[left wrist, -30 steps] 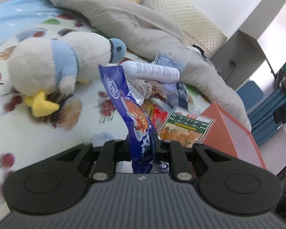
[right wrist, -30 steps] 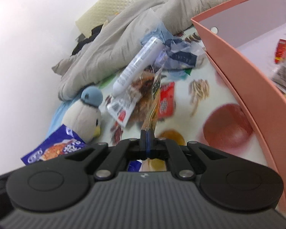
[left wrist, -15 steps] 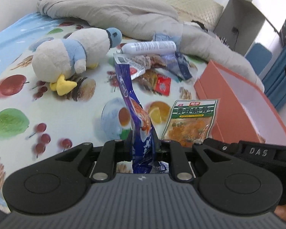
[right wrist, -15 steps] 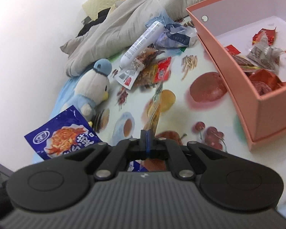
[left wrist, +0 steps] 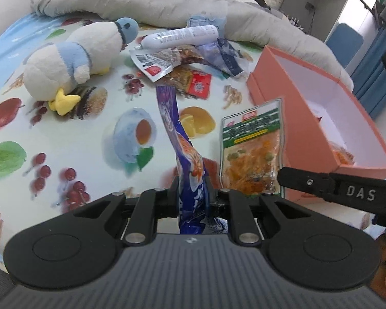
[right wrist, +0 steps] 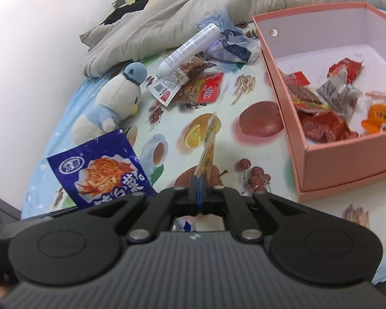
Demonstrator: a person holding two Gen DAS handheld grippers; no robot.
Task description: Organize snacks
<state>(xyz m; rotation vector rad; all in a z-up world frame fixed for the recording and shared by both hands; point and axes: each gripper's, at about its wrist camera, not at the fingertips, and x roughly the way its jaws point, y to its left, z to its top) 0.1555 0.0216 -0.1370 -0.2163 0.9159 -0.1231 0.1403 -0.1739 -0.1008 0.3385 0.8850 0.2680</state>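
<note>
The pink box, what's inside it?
Inside the pink box sits a heap of snack packets: red ones, a crinkly grey one and an orange one, against its near wall. Whatever lies under the heap is hidden. The far part shows bare white floor.

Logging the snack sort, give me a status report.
Left hand-held gripper shut on blue packet. Right hand-held gripper shut on green packet. Pink box part filled. More snacks loose on sheet; path clear.

Black claw (left wrist: 193,193) housings with ribbed grey tops, round side discs, silver screws, white "DAS" lettering.
</note>
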